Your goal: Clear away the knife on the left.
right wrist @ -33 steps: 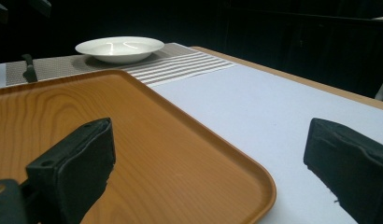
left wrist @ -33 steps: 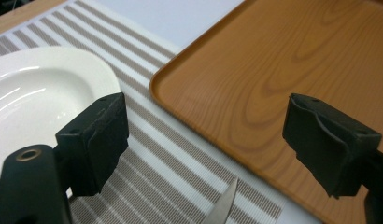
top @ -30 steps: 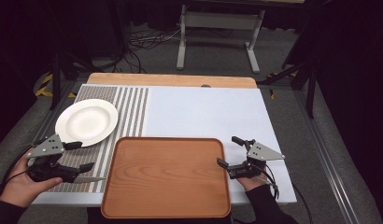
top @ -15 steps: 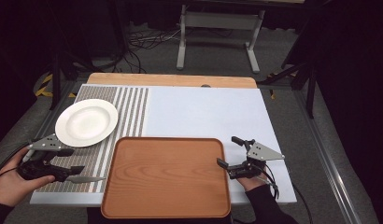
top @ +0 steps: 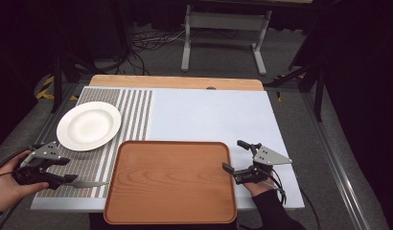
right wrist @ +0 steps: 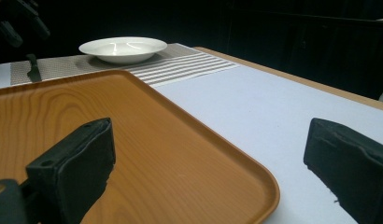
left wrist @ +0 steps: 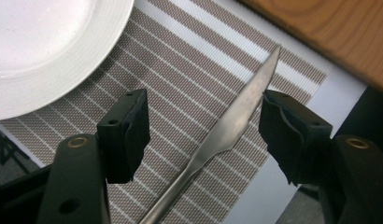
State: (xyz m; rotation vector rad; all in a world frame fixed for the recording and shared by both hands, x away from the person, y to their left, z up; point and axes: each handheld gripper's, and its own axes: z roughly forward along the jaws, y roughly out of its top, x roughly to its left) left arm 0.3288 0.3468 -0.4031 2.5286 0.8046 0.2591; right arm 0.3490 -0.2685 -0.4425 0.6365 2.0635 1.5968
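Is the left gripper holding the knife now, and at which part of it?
Not yet. The knife lies on the striped mat between the left gripper jaws, which have been closing around its blade without pressing it.

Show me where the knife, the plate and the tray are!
butter knife (left wrist: 236, 116): left gripper view, middle of its blade.
white plate (top: 89, 125): high view, its centre.
wooden tray (top: 170, 179): high view, its bare floor.

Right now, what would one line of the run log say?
left claw: closing around knife, not gripping | right claw: open by tray | plate: on placemat
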